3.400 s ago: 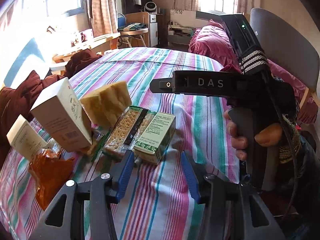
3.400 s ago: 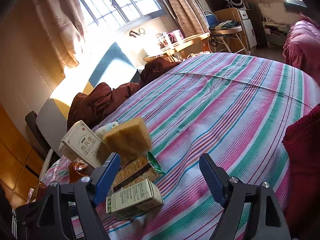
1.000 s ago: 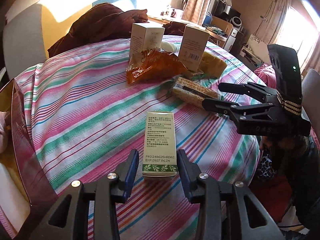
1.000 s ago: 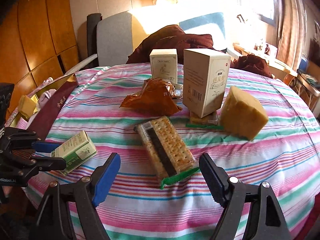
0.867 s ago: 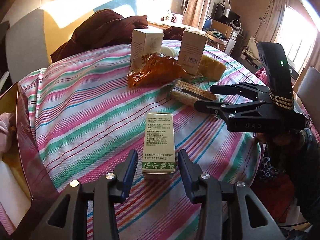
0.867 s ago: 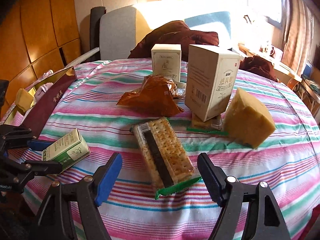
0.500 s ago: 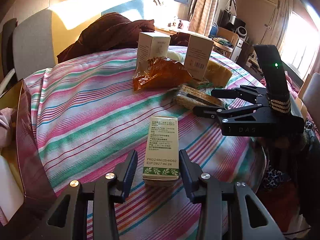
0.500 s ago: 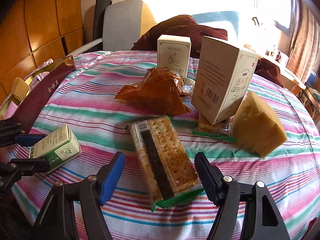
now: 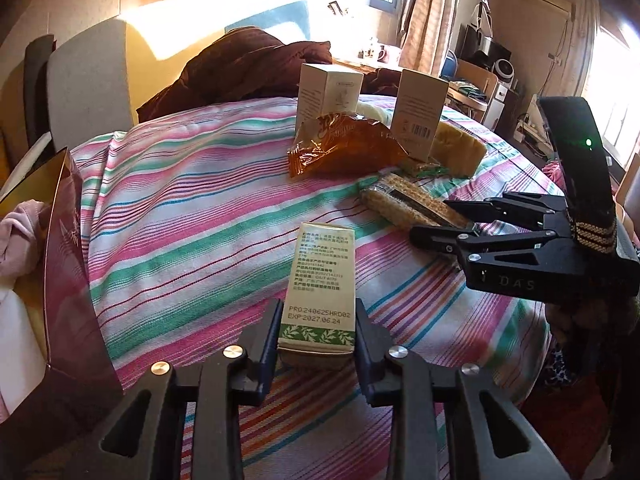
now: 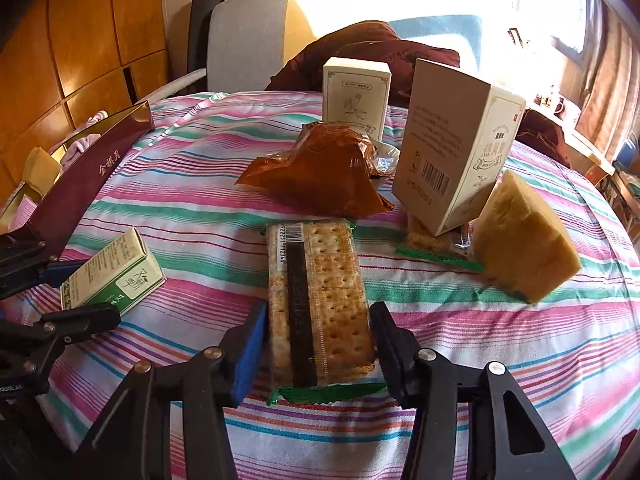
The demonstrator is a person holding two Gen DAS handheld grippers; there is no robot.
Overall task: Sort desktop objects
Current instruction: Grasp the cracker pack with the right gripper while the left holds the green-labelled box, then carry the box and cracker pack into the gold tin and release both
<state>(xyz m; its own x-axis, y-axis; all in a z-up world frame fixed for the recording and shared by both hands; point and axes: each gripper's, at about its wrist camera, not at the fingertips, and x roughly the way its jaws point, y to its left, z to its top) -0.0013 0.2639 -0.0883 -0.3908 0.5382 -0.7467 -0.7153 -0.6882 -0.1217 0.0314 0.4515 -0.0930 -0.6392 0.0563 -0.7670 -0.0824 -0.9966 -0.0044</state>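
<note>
My left gripper (image 9: 317, 326) is shut on the near end of a green-and-cream carton (image 9: 322, 286) lying on the striped tablecloth (image 9: 192, 216); the carton also shows in the right wrist view (image 10: 114, 276). My right gripper (image 10: 318, 344) has its jaws closed against both sides of a cracker packet (image 10: 318, 304) that lies on the cloth. The right gripper shows in the left wrist view (image 9: 444, 222) over that packet (image 9: 408, 200).
An orange snack bag (image 10: 320, 172), two upright cream boxes (image 10: 354, 92) (image 10: 454, 140), a yellow sponge (image 10: 520, 240) and a small green packet (image 10: 436, 246) sit behind. A maroon gift box (image 10: 86, 176) stands at the table's left edge. A grey chair (image 10: 248, 36) stands beyond.
Both grippers moved forward and closed: the left onto the green carton, the right onto the cracker packet, which was between open jaws half a second ago.
</note>
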